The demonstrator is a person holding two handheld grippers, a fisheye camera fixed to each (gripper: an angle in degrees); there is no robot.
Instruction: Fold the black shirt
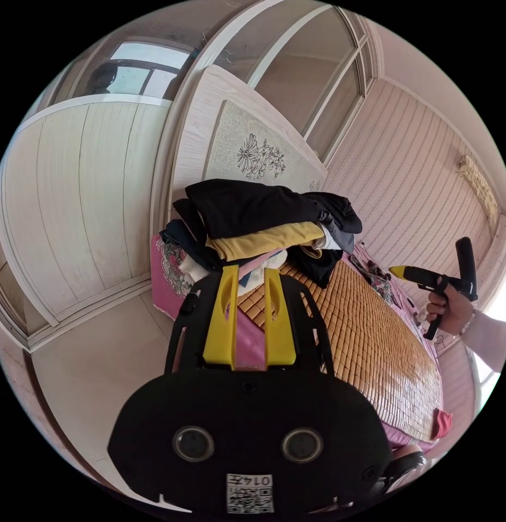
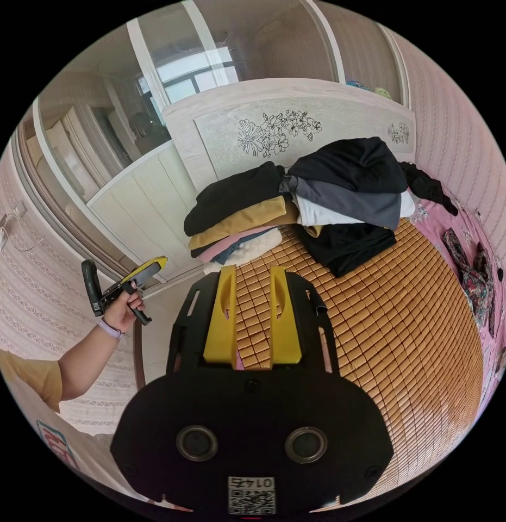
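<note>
Black garments lie at the head of the bed. One tops a folded stack, another tops a looser pile, and a third hangs down onto the mat. I cannot tell which is the task's black shirt. My left gripper hovers just short of the stack, its yellow jaws open and empty. My right gripper is above the mat, jaws open and empty, a short way from the piles. Each gripper also appears in the other view, held in a hand: right gripper, left gripper.
A woven bamboo mat covers the bed over a pink sheet. A flowered headboard stands behind the piles. White wardrobe doors flank the bed. Patterned cloth lies along the mat's far side.
</note>
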